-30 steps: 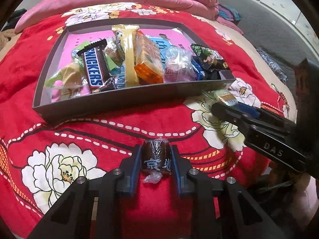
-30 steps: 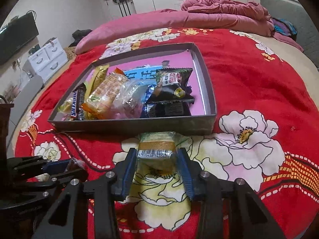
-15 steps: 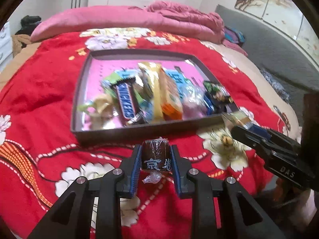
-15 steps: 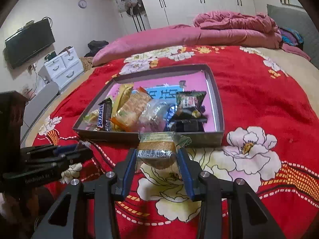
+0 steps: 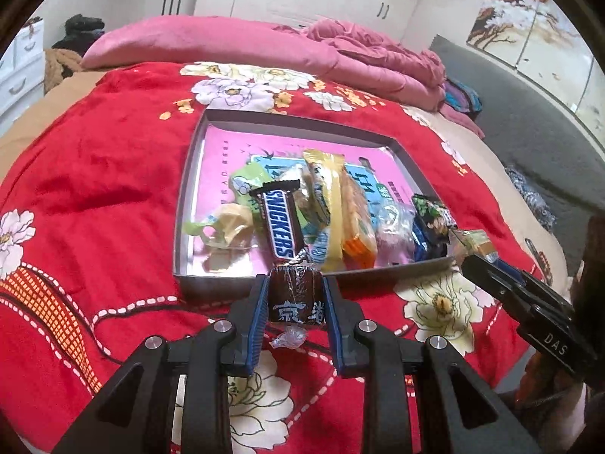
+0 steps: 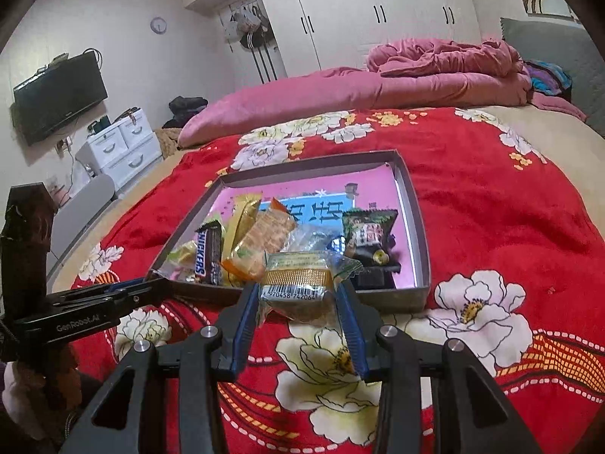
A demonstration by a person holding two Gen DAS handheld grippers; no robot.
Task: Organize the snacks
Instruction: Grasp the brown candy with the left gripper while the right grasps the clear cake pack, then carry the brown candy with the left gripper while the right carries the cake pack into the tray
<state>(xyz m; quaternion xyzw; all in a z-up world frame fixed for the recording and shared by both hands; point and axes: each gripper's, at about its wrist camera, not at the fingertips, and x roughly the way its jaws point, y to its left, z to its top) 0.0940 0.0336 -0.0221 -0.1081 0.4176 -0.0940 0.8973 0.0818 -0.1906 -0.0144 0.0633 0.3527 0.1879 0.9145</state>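
A shallow grey box [image 5: 189, 189] with a pink floor lies on the red flowered bedspread and holds several snacks, among them a Snickers bar [image 5: 281, 223] and an orange cracker pack [image 5: 357, 223]. My left gripper [image 5: 295, 302] is shut on a dark brown wrapped candy [image 5: 297, 299], held above the bed just short of the box's near wall. My right gripper [image 6: 298, 295] is shut on a clear-wrapped pastry with a barcode [image 6: 297, 283], also held near the box's [image 6: 419, 227] front wall. Each gripper shows in the other's view.
The bedspread [image 5: 94, 174] surrounds the box. A pink pillow [image 5: 196, 41] and bunched pink quilt [image 6: 446, 60] lie at the far end. White drawers [image 6: 121, 147] and a wall TV [image 6: 60, 94] stand to the left, a grey headboard [image 5: 529, 121] to the right.
Both grippers have risen and drawn back from the box with their snacks still held; more of the room now shows and the box looks farther away.
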